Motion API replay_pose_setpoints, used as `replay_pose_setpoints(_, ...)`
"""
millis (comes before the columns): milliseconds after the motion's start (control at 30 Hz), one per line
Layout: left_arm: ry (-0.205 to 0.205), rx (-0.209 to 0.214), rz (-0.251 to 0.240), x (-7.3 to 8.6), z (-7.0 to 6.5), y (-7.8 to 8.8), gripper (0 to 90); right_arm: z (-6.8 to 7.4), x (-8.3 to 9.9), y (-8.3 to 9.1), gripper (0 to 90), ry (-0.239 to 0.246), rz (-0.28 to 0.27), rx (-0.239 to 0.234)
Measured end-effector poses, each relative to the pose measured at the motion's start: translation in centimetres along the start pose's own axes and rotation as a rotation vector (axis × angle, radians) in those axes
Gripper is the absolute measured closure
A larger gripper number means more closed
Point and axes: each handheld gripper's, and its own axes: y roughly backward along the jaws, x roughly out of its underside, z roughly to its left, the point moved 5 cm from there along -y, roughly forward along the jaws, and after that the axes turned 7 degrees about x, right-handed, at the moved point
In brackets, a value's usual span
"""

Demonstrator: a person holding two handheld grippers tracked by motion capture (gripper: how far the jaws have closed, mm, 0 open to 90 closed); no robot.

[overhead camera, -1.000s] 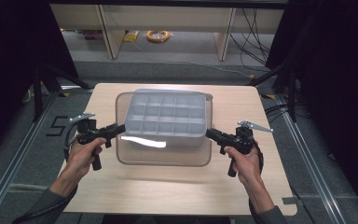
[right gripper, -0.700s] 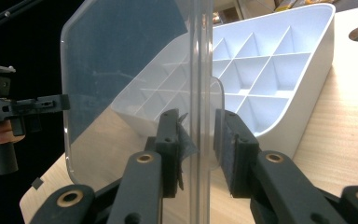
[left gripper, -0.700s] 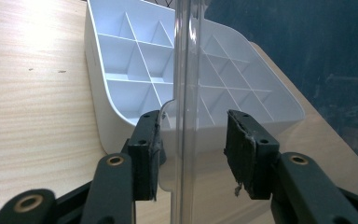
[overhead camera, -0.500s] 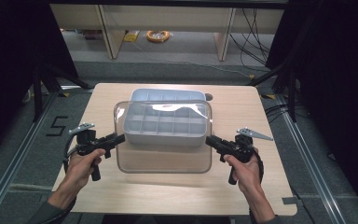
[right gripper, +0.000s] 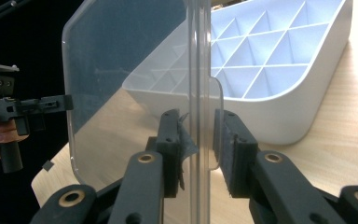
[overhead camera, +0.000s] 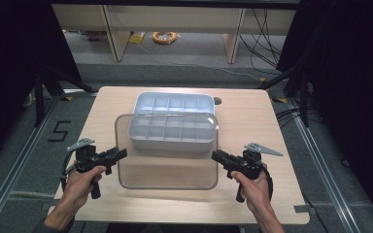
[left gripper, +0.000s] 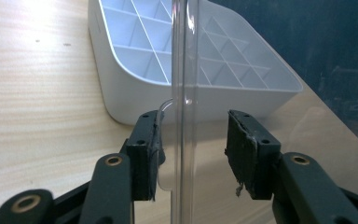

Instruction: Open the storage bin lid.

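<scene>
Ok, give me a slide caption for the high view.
Both grippers hold the clear lid over the table, just off the white divided tray.

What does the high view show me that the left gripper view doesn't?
The high view adds the whole clear lid, with the left gripper and the right gripper at its short sides, and the table's full outline. The left gripper view adds a close look at the lid's rim, edge-on between the black fingers. One finger is against the rim's lip, and there is a gap at the other. Both share the lid, the white divided tray behind it and the wooden tabletop.
</scene>
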Motion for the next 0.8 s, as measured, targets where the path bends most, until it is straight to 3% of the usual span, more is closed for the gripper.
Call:
replay_pose_setpoints(33, -0.001, -0.004, 0.011, 0.2, 0.0, 0.0, 55.2, -0.1, 0.2, 0.0, 72.4, 0.015, -0.004, 0.003)
replay_pose_setpoints(100, -0.006, 0.001, 0.014, 0.5, -0.1, 0.1, 55.3, 0.0, 0.8, 0.3, 72.4, -0.014, 0.007, 0.004)
replay_pose_setpoints(200, -0.001, 0.012, 0.021, 1.0, -0.3, 0.2, 55.7, -0.1, 1.1, 0.6, 72.4, -0.001, 0.006, 0.004)
replay_pose_setpoints(367, 0.000, 0.014, 0.036, 2.0, -0.7, 0.5, 55.8, 0.1, 2.3, 1.3, 72.4, -0.036, 0.018, 0.004)
replay_pose_setpoints(433, -0.002, 0.011, 0.043, 2.3, -0.8, 0.8, 56.0, -0.1, 2.8, 1.4, 72.3, -0.022, 0.016, 0.005)
replay_pose_setpoints(467, 0.000, 0.016, 0.039, 2.4, -1.0, 0.9, 56.0, 0.0, 3.1, 1.6, 72.4, -0.049, 0.027, 0.000)
replay_pose_setpoints(500, -0.001, 0.022, 0.034, 2.5, -1.0, 1.0, 56.3, -0.3, 3.3, 1.6, 72.4, -0.025, 0.020, 0.008)
replay_pose_setpoints(567, -0.003, 0.021, 0.038, 2.7, -1.2, 1.2, 57.2, -0.2, 3.7, 1.9, 72.4, -0.065, 0.038, -0.002)
replay_pose_setpoints(667, -0.015, 0.016, 0.053, 3.2, -1.2, 1.3, 57.3, -0.5, 4.2, 1.8, 72.2, -0.052, 0.041, 0.001)
replay_pose_setpoints(700, -0.011, 0.008, 0.059, 3.4, -1.1, 1.3, 57.4, -0.3, 4.4, 1.8, 72.2, -0.077, 0.052, 0.001)
replay_pose_setpoints(733, 0.000, 0.012, 0.054, 3.7, -1.0, 1.3, 57.6, -0.5, 4.5, 1.6, 72.1, -0.047, 0.045, 0.003)
replay_pose_setpoints(800, 0.002, 0.001, 0.071, 4.1, -0.8, 1.4, 57.7, -0.7, 4.9, 1.4, 71.9, -0.047, 0.061, 0.002)
